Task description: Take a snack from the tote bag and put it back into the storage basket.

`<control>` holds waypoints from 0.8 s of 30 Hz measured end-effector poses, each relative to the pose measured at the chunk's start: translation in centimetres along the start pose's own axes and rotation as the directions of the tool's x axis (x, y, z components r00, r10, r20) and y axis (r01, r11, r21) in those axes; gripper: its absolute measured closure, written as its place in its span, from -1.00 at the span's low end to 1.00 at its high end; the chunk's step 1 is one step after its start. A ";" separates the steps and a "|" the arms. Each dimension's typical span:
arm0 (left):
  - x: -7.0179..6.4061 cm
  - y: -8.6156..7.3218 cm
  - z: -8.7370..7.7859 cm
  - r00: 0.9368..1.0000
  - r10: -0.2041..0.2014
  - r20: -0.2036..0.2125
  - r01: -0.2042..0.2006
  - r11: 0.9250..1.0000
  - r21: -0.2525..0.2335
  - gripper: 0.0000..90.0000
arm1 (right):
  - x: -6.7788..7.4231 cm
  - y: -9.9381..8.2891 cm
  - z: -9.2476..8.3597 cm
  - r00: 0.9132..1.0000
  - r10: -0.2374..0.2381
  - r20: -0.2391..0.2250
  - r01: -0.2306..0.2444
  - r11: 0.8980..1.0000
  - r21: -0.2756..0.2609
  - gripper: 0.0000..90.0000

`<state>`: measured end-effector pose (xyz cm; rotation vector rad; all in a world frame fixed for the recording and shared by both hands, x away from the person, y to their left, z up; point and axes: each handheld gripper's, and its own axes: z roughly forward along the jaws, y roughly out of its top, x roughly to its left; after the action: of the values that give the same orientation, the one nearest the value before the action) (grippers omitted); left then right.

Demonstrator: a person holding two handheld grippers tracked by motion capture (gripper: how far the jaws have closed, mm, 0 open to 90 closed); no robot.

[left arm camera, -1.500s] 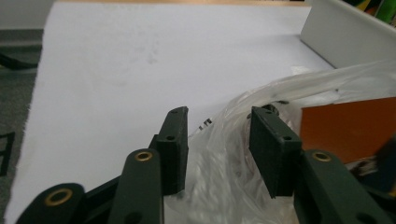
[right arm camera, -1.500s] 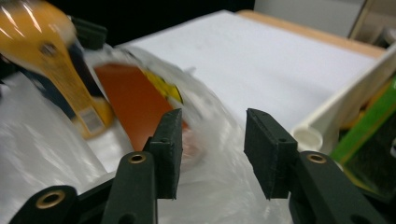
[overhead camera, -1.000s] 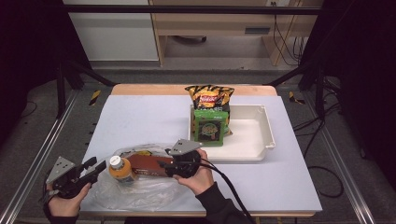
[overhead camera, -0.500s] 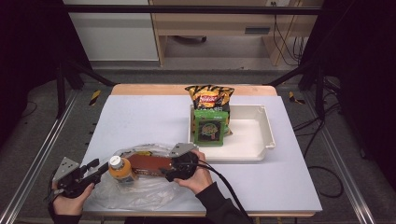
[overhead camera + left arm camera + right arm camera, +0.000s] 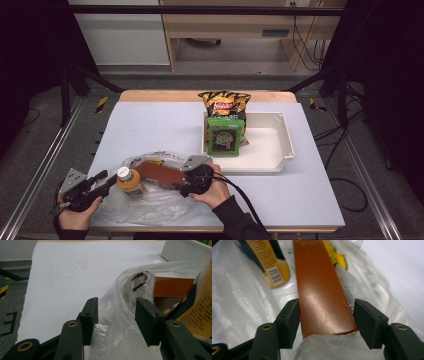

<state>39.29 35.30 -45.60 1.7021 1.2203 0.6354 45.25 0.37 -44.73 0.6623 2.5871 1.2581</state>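
Note:
A clear plastic bag point(image 5: 145, 205) lies at the table's front left. Inside it are a long brown box point(image 5: 160, 174) and an orange-capped yellow bottle point(image 5: 129, 181). My right gripper point(image 5: 183, 182) is at the box's right end. In the right gripper view its jaws point(image 5: 327, 315) straddle the brown box point(image 5: 322, 290); they have just been closing, and a thin gap shows at one pad. My left gripper point(image 5: 106, 181) points at the bag from the left. Loose bag film point(image 5: 117, 302) bunches between its open jaws point(image 5: 116, 312).
A white tray point(image 5: 280, 150) at the centre right holds an upright green box point(image 5: 225, 136) with a chip bag point(image 5: 225, 102) behind it. The table's front edge runs just under both hands. Metal rails flank the table.
My right gripper has sunk a little toward the table at the brown box's end. The left gripper has stayed at the bag's left edge.

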 end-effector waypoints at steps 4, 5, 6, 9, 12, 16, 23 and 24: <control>-0.1 0.0 0.1 1.000 0.005 -0.001 -0.005 1.000 0.002 0.18 | 0.3 -0.7 -0.7 1.000 0.012 -0.011 -0.012 1.000 -0.008 -0.08; -0.1 0.0 0.1 1.000 0.005 -0.003 -0.005 1.000 0.003 0.18 | 0.3 -0.7 -0.7 1.000 0.016 -0.013 -0.016 1.000 -0.007 -0.08; -0.1 0.0 0.2 1.000 0.006 -0.003 -0.006 1.000 0.003 0.18 | 0.3 -0.6 -0.8 1.000 0.021 -0.012 -0.021 1.000 -0.007 -0.09; -0.1 0.0 0.1 1.000 0.009 -0.002 -0.009 1.000 -0.002 0.18 | 0.3 -0.2 -0.7 0.999 0.031 -0.016 -0.032 0.999 -0.032 -0.09; 0.0 0.1 0.1 1.000 0.012 -0.001 -0.012 1.000 -0.009 0.17 | 0.5 0.6 -0.6 0.999 0.040 -0.008 -0.040 0.997 -0.066 -0.14; 0.0 0.1 0.1 1.000 0.017 -0.002 -0.017 1.000 -0.011 0.17 | 0.7 1.3 0.5 0.999 0.036 -0.006 -0.037 0.999 -0.026 -0.16; 0.0 0.1 0.2 1.000 0.018 -0.004 -0.018 1.000 -0.011 0.18 | 0.6 1.4 2.5 0.999 0.053 -0.002 -0.053 0.998 0.042 -0.18; 0.0 0.1 0.2 1.000 0.022 -0.003 -0.022 1.000 -0.009 0.18 | 0.7 1.4 2.8 0.999 0.048 0.001 -0.048 0.997 0.057 -0.17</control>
<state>39.52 35.24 -45.59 1.7096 1.2012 0.6559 46.05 3.38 -45.31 0.7389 2.6311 1.2026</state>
